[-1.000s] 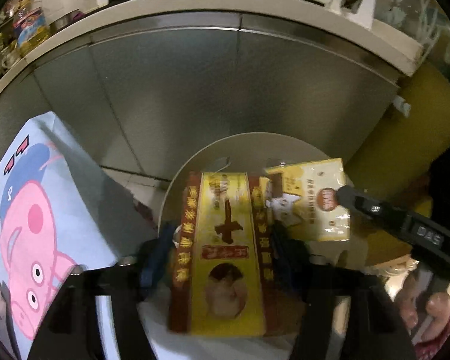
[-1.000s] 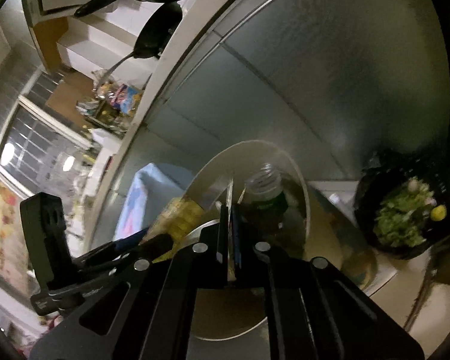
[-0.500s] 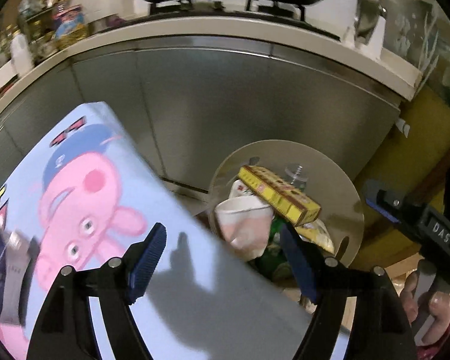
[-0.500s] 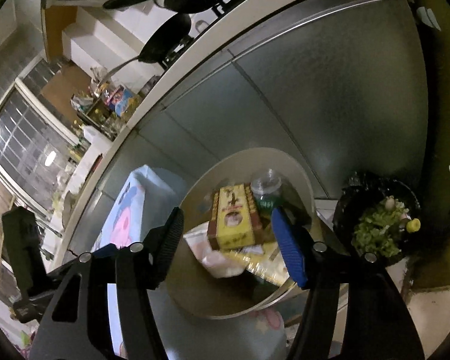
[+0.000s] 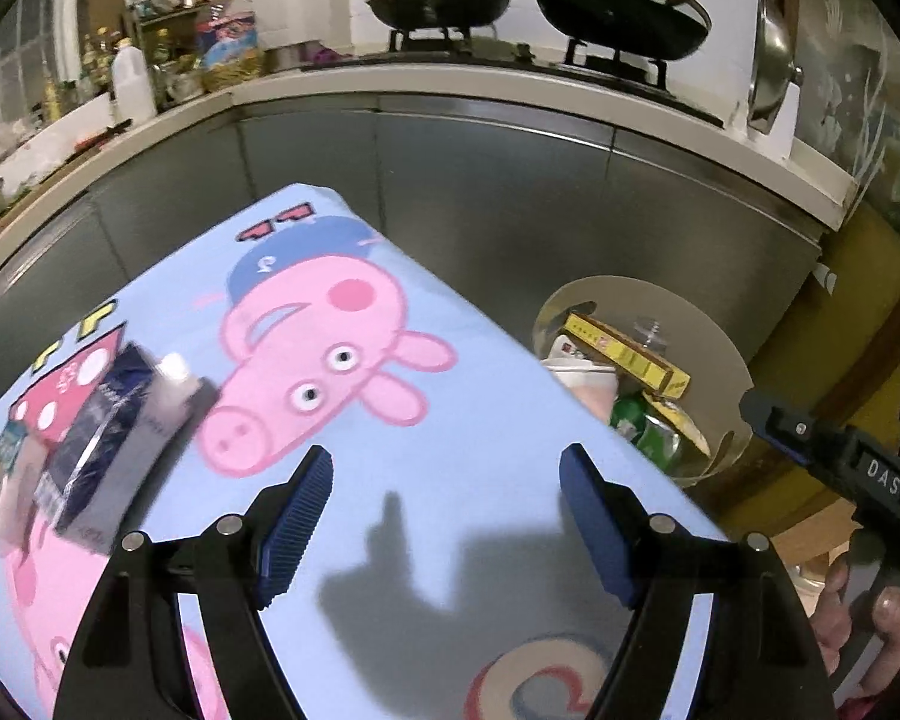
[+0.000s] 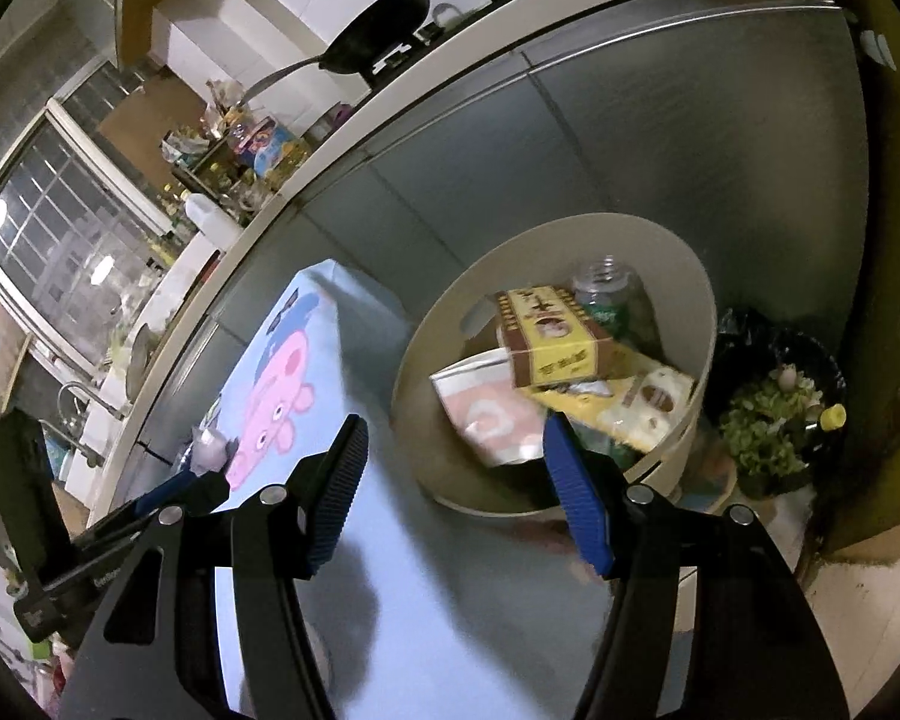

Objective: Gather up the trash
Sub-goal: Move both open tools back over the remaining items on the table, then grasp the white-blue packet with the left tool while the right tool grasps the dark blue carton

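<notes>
A beige round trash bin (image 6: 684, 276) stands on the floor beside the table and also shows in the left wrist view (image 5: 714, 336). In it lie a yellow and brown box (image 6: 555, 336), a yellow packet (image 6: 642, 396), a paper cup (image 6: 489, 414) and a green bottle (image 6: 606, 294). My left gripper (image 5: 447, 516) is open and empty above the blue Peppa Pig tablecloth (image 5: 330, 360). My right gripper (image 6: 456, 492) is open and empty over the table edge, just short of the bin. A dark blue packet (image 5: 102, 444) and other wrappers (image 5: 6, 480) lie at the table's left.
Steel cabinet fronts (image 5: 510, 204) stand behind the table and bin, with pans (image 5: 444, 3) on the stove above. A black bag of green scraps (image 6: 774, 420) sits on the floor right of the bin. The right gripper's handle (image 5: 858, 480) shows in the left wrist view.
Both grippers let go of the yellow box and the yellow packet, which now lie in the bin. Both opened and drew back over the table.
</notes>
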Motion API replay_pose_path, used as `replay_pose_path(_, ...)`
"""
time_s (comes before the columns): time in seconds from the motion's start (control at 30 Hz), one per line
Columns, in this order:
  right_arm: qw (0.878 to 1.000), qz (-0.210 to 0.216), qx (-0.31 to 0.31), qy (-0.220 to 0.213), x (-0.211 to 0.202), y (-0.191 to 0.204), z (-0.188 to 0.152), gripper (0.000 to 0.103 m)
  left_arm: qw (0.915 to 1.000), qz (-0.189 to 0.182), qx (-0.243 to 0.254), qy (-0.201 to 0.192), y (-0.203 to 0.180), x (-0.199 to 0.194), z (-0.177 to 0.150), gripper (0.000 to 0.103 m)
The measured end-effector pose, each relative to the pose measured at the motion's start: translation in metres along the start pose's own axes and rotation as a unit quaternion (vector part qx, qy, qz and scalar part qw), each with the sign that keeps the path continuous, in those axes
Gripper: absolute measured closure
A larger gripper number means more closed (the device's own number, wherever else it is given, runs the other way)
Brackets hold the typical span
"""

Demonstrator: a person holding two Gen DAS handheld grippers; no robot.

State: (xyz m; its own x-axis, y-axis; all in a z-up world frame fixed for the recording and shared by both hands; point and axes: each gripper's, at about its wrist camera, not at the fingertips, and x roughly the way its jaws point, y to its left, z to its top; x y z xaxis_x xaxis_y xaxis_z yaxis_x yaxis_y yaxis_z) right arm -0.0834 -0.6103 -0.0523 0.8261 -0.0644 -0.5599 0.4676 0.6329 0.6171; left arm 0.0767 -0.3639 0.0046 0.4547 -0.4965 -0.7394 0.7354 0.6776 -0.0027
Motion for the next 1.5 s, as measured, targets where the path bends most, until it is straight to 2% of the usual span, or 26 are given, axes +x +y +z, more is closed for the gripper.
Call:
replay_pose_path(0.5,0.997,0.021,-0.065,0.026,0.009,0.074,-0.016,0.042,0.9982,0.04,-0.021,-0.04,0.049,-0.036,-0.018,0.025)
replay_pose_path(1.03,0.991,0.044,-0.114,0.061,0.033,0.136,-0.034,0.042,0.9936,0.069,-0.076,-0.045,0.118,-0.051,-0.032,0.025)
replay_pose_path(1.43,0.984,0.057,-0.139,0.092,0.052,0.165,-0.055,0.042,0.9904,0.072,-0.111,-0.041,0.164,-0.056,-0.049,0.025)
replay_pose_path(1.5,0.983,0.059,-0.141,0.1,0.056,0.168,-0.058,0.042,0.9887,0.086,-0.113,-0.049,0.18,-0.065,-0.053,0.025)
